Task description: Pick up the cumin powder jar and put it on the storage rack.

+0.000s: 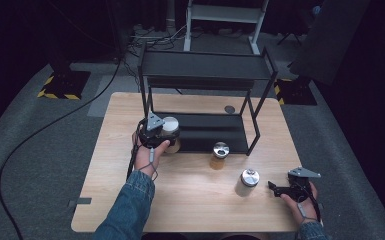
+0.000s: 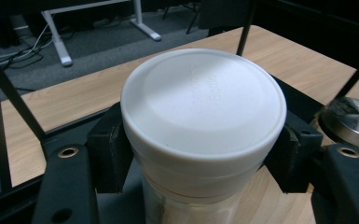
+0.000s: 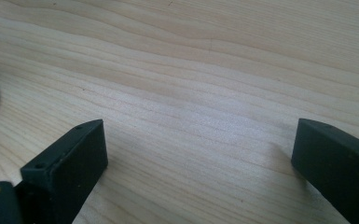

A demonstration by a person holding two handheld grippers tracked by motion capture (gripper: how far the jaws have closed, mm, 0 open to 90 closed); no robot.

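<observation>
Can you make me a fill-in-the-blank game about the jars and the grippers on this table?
1. The left gripper is shut on the jar with the ______ lid.
2. The right gripper has its jaws ______, with only the wooden table between them.
3. Counting every jar on the table, there are ______.
4. The black ______ stands at the far side of the table.

Missing words: white; open; three; shelf
</observation>
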